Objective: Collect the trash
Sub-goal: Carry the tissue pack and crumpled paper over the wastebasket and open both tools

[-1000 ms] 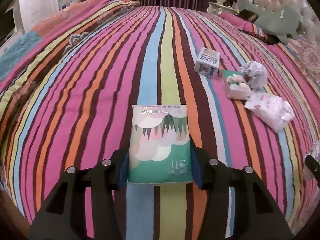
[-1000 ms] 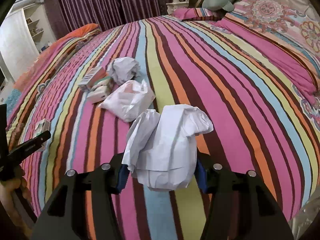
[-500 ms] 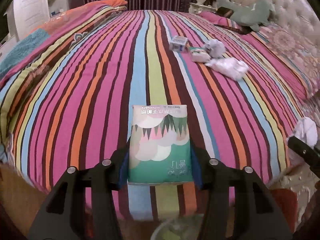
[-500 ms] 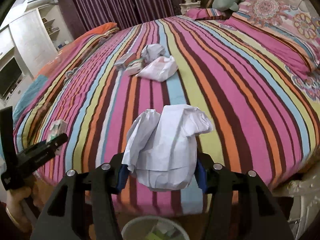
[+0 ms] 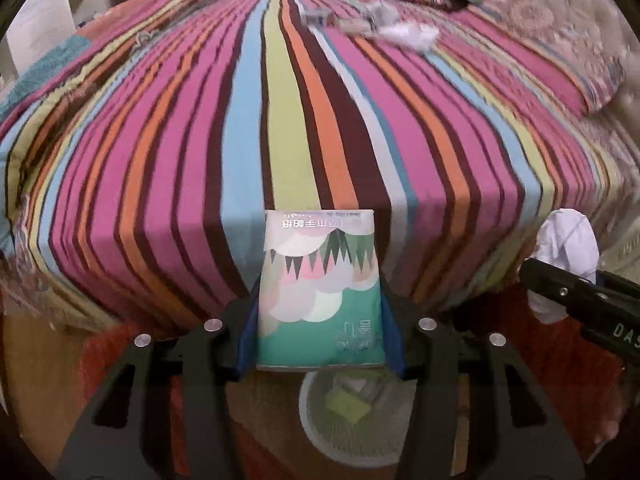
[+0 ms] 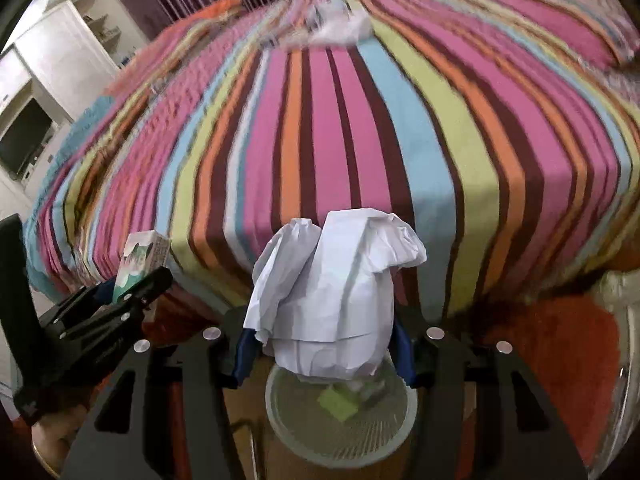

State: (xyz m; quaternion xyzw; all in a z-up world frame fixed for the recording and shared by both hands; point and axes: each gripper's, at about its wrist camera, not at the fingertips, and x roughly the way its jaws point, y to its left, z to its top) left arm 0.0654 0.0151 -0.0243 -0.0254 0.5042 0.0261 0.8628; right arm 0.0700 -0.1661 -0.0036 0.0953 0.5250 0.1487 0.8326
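My left gripper (image 5: 319, 320) is shut on a green and white tissue pack (image 5: 320, 292), held upright between the blue pads. My right gripper (image 6: 322, 340) is shut on a crumpled white paper (image 6: 332, 296). Both hang past the foot of the striped bed (image 5: 280, 120), over a round mesh waste bin (image 5: 356, 420) that also shows in the right wrist view as the waste bin (image 6: 340, 416), with a yellow-green scrap inside. The right gripper with its paper (image 5: 568, 256) appears at the right edge of the left wrist view; the left gripper (image 6: 132, 284) appears at the left of the right wrist view.
More trash lies far up the bed: a small box (image 5: 318, 18), a crumpled paper ball (image 5: 380, 10) and a white plastic bag (image 5: 408, 34). An orange-red rug (image 6: 560, 344) covers the floor by the bin. White cabinets (image 6: 60, 60) stand at the left.
Both grippers have drawn back from the bed surface to beyond its foot and sunk slightly; the waste bin has come into view beneath them. Both grips are unchanged.
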